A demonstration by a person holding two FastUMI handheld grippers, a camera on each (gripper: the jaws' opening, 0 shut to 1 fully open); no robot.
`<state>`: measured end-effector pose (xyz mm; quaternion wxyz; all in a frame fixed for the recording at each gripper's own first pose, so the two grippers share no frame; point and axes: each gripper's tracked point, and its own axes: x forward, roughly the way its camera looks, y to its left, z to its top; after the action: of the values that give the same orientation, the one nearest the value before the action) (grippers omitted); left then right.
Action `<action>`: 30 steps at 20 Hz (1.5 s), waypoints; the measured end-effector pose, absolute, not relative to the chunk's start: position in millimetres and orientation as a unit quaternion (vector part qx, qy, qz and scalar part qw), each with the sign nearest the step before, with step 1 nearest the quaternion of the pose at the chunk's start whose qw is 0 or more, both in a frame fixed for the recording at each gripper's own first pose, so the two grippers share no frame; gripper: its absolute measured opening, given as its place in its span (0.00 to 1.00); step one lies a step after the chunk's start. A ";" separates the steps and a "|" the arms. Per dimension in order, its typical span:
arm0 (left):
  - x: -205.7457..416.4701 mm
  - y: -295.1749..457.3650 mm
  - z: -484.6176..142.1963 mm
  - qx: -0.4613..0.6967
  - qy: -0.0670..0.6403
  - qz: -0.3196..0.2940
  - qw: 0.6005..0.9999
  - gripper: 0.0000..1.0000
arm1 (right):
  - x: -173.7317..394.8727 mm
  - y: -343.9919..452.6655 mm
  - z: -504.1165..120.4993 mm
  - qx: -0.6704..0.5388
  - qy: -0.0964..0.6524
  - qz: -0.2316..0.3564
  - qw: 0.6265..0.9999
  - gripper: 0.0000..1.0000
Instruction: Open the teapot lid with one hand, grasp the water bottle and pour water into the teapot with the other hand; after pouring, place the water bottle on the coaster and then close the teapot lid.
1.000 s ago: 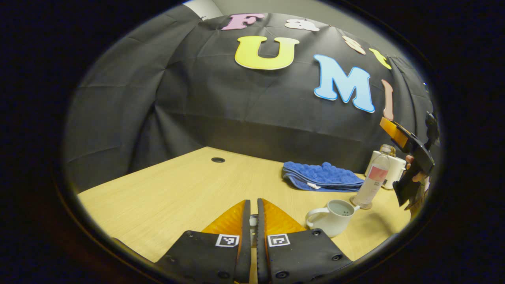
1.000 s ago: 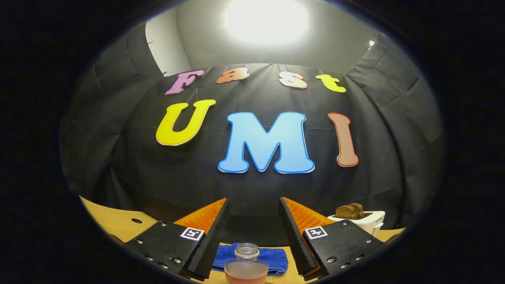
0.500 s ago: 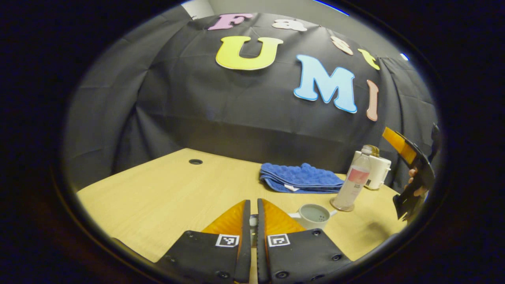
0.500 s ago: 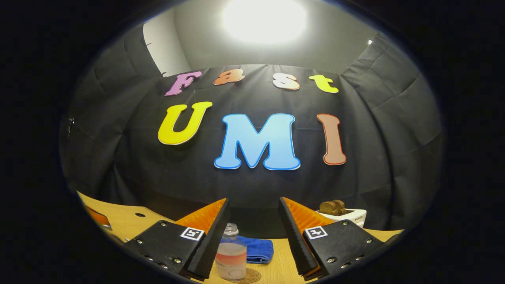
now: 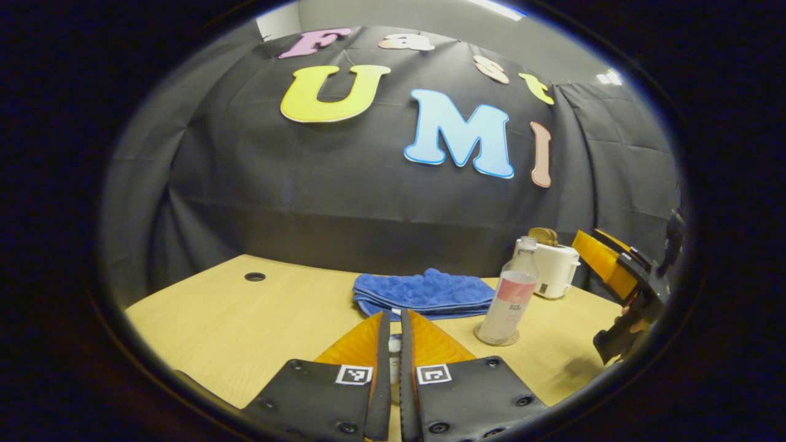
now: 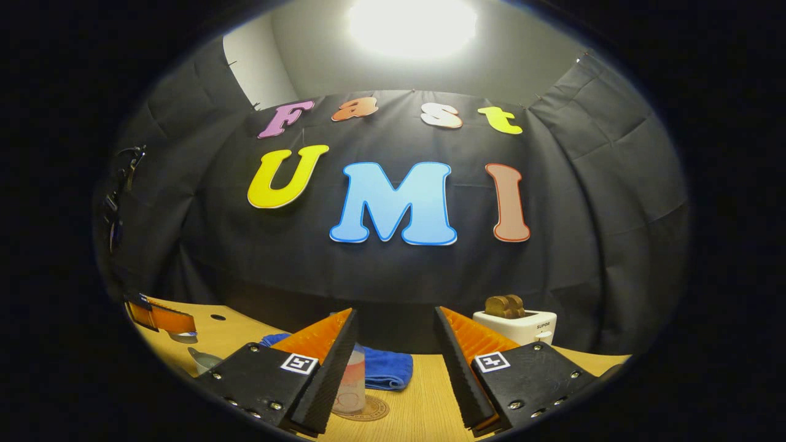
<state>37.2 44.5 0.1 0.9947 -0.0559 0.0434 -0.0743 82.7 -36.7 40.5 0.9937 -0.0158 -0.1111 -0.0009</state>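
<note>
On the wooden counter the water bottle stands upright on a round coaster, its long axis vertical and its uncapped neck pointing straight up. It sits just in front of a folded blue towel, with a white toaster holding brown bread behind and to its right. In the left gripper view the left tongs are nearly closed, leaving a thin slit in which a small pale object is pinched; it is too hidden to say what it is. The right tongs hang near the bottle's right side, apart from it. In the right gripper view the right tongs stand wide open with nothing between them; the bottle shows beside the left finger, on the coaster. At the left edge, part of the teapot sits on the counter below the left tongs.
</note>
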 end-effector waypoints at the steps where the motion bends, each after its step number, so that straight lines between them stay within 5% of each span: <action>1: 40.3 38.0 -1.4 -0.056 0.044 -0.079 0.994 0.13 | 81.4 -41.1 38.8 -0.015 -0.109 -0.003 0.994 0.77; 21: 52.6 13.2 -32.2 0.014 0.064 -0.064 0.996 0.13 | 78.6 -46.7 33.7 0.005 -0.098 -0.001 0.995 0.77; 30: 42.8 17.4 -18.6 0.003 0.047 -0.059 0.997 0.22 | 76.4 -35.3 33.2 0.011 -0.095 0.012 0.995 0.77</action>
<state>42.8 17.4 -18.6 0.9972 0.0030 0.0466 -0.0591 76.4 -35.3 33.2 0.9953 0.0108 -0.0953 0.0118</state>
